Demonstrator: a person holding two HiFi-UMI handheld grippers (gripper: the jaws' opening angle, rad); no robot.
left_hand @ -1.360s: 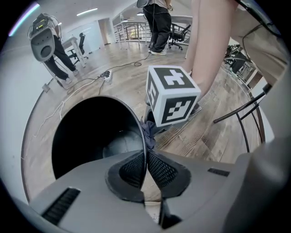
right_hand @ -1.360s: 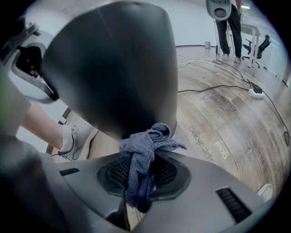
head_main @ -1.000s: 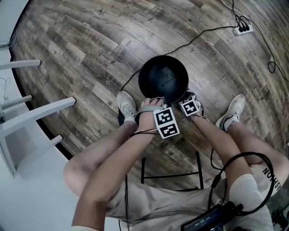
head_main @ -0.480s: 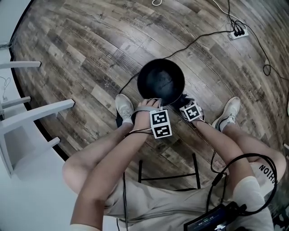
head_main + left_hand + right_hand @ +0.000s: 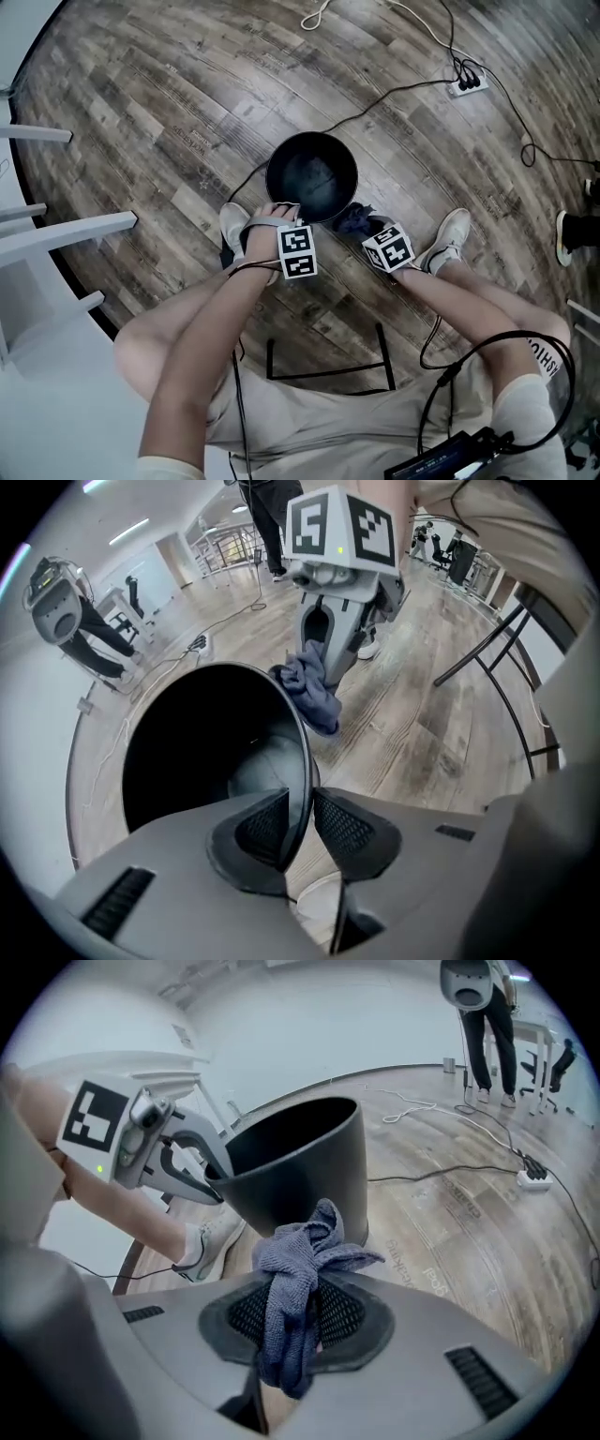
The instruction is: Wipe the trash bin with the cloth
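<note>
Since a second ago, the right tongs (image 5: 298, 1312) have drawn back slightly from the trash bin (image 5: 312, 176), so the cloth (image 5: 354, 218) now shows in the head view between them and the bin's wall.

The right tongs are clamped on that blue-grey cloth, which is bunched into a wad that sticks out past the tips. The wad sits low against the outside of the black bin. Whether it actually touches the wall cannot be told.

The left tongs (image 5: 298, 822) are closed on the bin's thin rim, one jaw inside the mouth and one outside, steadying it on the side nearest the person.

The bin stands on a wooden floor (image 5: 169, 141) between the person's shoes (image 5: 233, 225). A cable (image 5: 394, 94) runs away from it to a power strip (image 5: 466, 82).

Likely risks:
- A hard push with the cloth could slide or tip the light, empty-looking bin, because only a narrow rim is gripped.
- The rim could slip from the left tongs.
- The wadded cloth may drag loose.
</note>
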